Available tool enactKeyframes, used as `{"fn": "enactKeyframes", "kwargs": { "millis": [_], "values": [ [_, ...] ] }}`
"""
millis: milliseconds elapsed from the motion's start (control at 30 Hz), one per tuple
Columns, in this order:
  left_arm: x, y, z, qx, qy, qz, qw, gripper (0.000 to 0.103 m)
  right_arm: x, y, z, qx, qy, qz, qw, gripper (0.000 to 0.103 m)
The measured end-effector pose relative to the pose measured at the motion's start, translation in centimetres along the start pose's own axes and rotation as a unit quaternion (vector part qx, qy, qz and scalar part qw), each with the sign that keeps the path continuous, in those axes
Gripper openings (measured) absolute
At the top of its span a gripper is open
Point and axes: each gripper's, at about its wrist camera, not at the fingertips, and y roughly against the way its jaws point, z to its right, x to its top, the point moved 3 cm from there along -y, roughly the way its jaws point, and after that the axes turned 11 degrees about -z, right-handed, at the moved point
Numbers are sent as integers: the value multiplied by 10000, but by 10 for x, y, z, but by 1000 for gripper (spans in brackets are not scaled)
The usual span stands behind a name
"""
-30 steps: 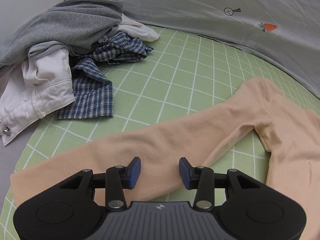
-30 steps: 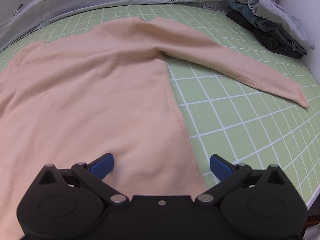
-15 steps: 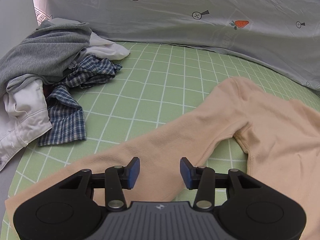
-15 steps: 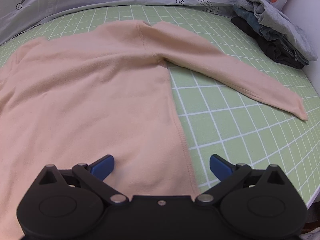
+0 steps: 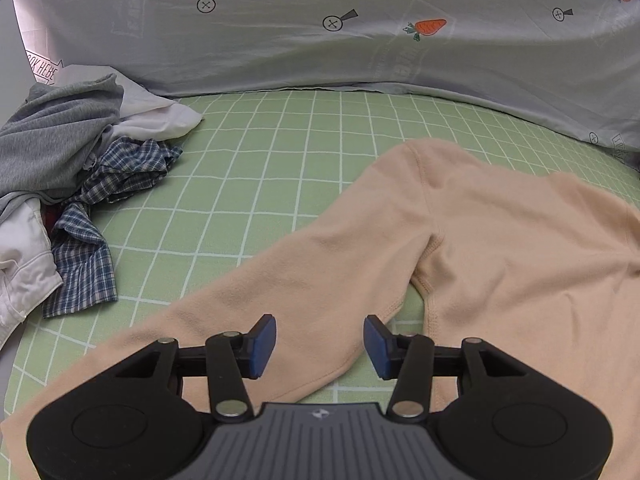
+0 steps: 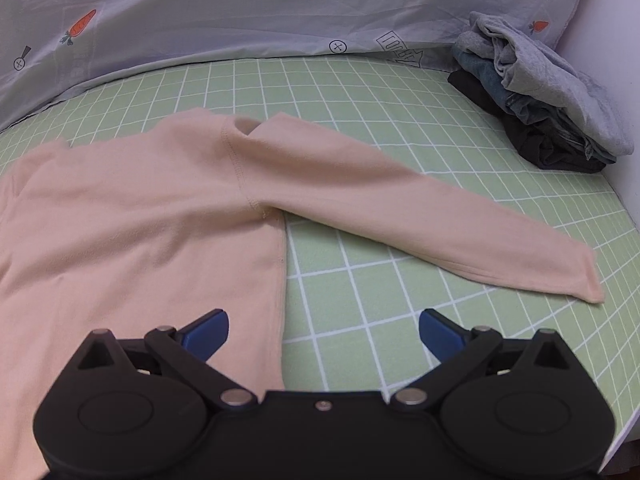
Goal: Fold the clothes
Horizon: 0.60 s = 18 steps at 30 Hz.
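A peach long-sleeved top lies flat on the green checked sheet. In the left wrist view its left sleeve runs down to the lower left. My left gripper is open and empty, just above that sleeve. In the right wrist view the top's body fills the left and its right sleeve stretches to the right. My right gripper is wide open and empty, above the top's right side seam near the hem.
A heap of unfolded clothes, grey, white and blue plaid, lies at the left of the bed. A stack of folded clothes sits at the far right corner. A pale carrot-print quilt runs along the back.
Both grippers have drawn back and lifted a little, so more of the top and bed shows. The left view has swung right along the sleeve. Both grippers stay open.
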Motion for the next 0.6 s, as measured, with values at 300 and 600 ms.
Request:
{"fn": "enactKeyframes", "kwargs": {
  "millis": [300,600],
  "values": [
    [89,-26,19,-124,-202,169,9996,50,118,-31,-34,607,472,423,9961,68],
    [147,-91,51,-514,-657,-186,9963,57,177,-103,-75,1664,777,-28,9830,56]
  ]
}}
